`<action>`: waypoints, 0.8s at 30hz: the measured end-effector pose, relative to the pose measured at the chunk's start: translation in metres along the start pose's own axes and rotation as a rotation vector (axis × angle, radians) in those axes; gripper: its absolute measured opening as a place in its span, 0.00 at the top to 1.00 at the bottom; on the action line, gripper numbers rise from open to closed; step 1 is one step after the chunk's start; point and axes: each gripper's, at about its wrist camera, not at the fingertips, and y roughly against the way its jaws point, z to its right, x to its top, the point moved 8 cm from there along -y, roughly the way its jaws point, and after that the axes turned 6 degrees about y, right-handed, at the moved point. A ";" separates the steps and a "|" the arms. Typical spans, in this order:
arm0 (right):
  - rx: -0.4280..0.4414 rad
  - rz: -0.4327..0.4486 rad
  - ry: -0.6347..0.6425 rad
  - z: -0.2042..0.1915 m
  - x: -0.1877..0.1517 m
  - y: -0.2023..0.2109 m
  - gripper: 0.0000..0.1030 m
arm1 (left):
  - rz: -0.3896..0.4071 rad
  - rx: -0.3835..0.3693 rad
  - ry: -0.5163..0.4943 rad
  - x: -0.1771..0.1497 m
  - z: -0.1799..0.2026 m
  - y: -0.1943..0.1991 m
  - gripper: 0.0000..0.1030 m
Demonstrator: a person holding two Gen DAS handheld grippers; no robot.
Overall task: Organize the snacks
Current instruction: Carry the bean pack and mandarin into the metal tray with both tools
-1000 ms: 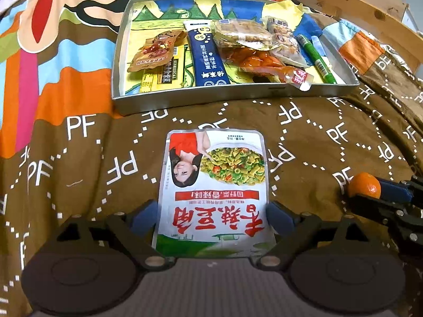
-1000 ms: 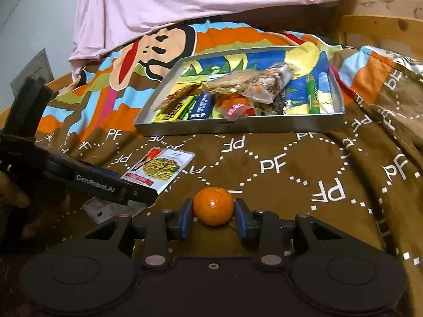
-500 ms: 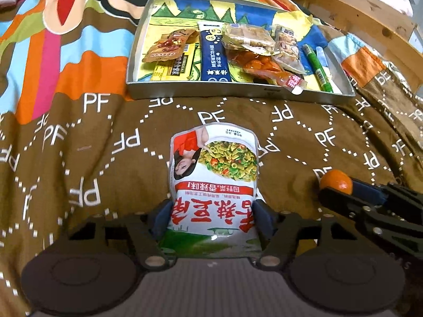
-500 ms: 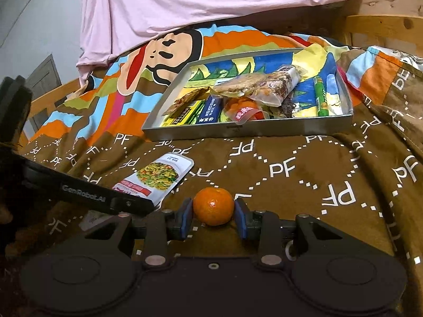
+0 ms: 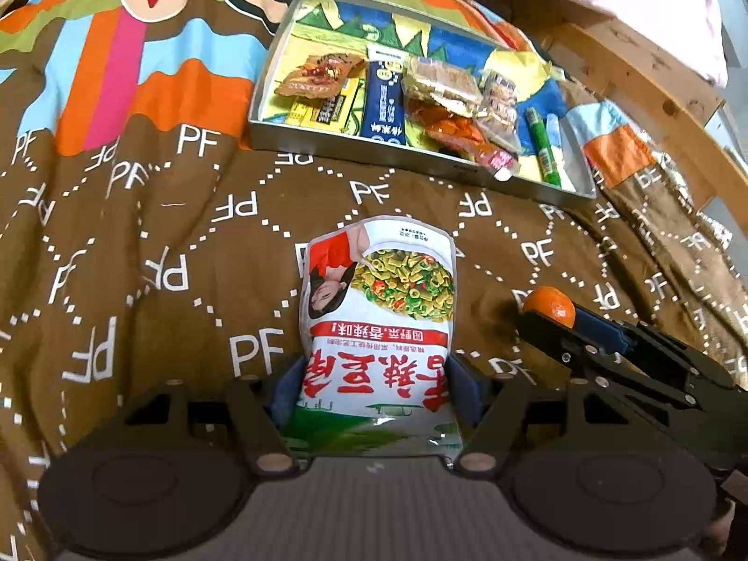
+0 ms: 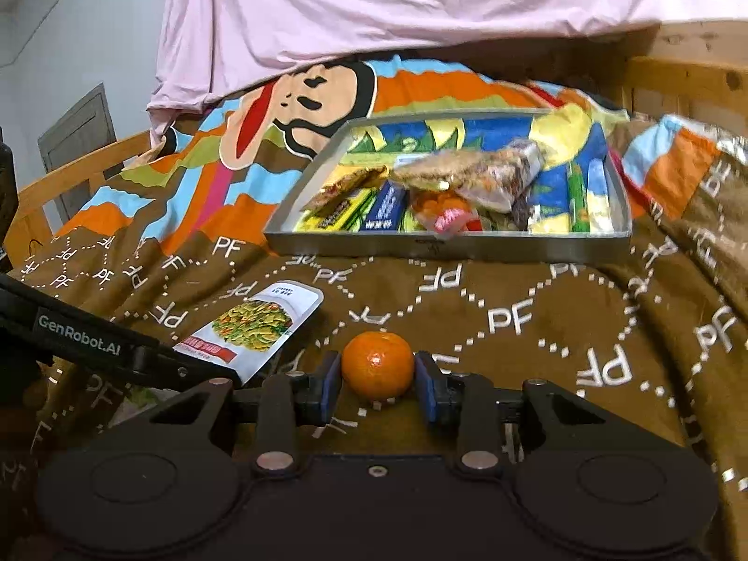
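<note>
Nearest, a white snack pouch (image 5: 378,327) is clamped by the left gripper (image 5: 376,390), its jaws just closed. Beside it, a mandarin (image 6: 377,370) is pinched by the right gripper (image 6: 377,385). Beyond, a metal tray (image 5: 374,152) of snacks is seen on the brown blanket (image 5: 187,243).

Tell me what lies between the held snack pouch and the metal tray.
Nothing but bare brown blanket: in the left wrist view, no item sits between the snack pouch gripped by the left gripper and the metal tray.
</note>
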 end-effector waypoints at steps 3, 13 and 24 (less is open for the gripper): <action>-0.013 0.026 -0.004 0.001 0.009 0.008 0.65 | 0.028 -0.003 -0.012 0.006 0.006 0.007 0.33; -0.067 0.181 0.004 0.012 0.050 0.050 0.65 | 0.166 -0.037 -0.003 0.055 0.055 0.033 0.33; -0.161 0.263 -0.018 0.055 0.064 0.060 0.65 | 0.248 0.007 -0.101 0.138 0.099 0.039 0.32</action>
